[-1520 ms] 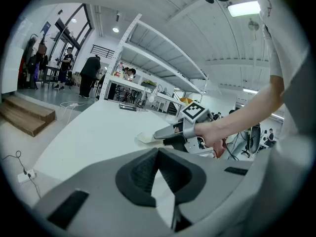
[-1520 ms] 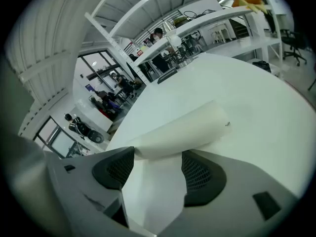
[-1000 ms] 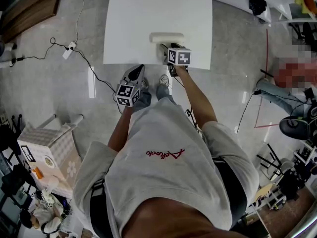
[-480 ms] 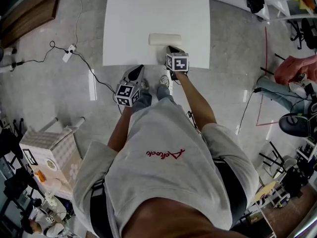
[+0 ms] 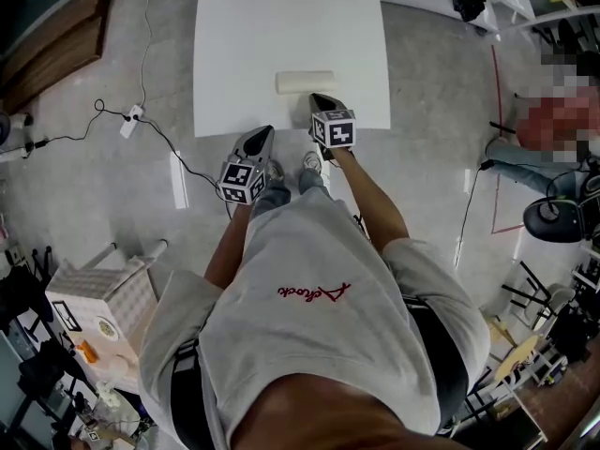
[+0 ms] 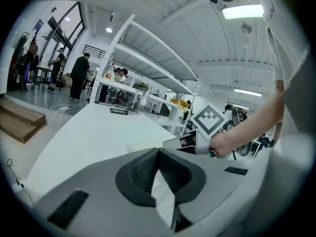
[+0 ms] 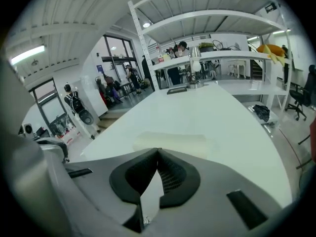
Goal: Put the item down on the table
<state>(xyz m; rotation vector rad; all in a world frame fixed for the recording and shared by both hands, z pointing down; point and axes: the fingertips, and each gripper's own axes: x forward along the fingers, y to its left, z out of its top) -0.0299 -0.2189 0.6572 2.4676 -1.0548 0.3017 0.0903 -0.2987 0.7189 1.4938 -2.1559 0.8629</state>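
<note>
1. A long, pale item (image 5: 306, 82) lies flat on the white table (image 5: 234, 54). It is close to the table edge nearest the person.
2. The right gripper (image 5: 314, 98) is held over that same edge. Its fingers (image 7: 175, 174) are squeezed tight, tip against tip, with nothing between them.
3. The item lies just ahead of the right fingers' tips. It lies sideways across the way they point. It is very near them, but no part of it is in their grip. It rests on the table by itself.
4. The left gripper (image 5: 266, 132) is held back from the table, over the grey floor (image 5: 75, 204).
5. The left fingers (image 6: 138, 174) are clenched too, tip to tip, and they hold nothing.
6. From the left fingers, the item is ahead and off to the right. It is farther from them than from the right fingers.
7. The right gripper is just to the right of the left fingers' tips, apart from them.
</note>
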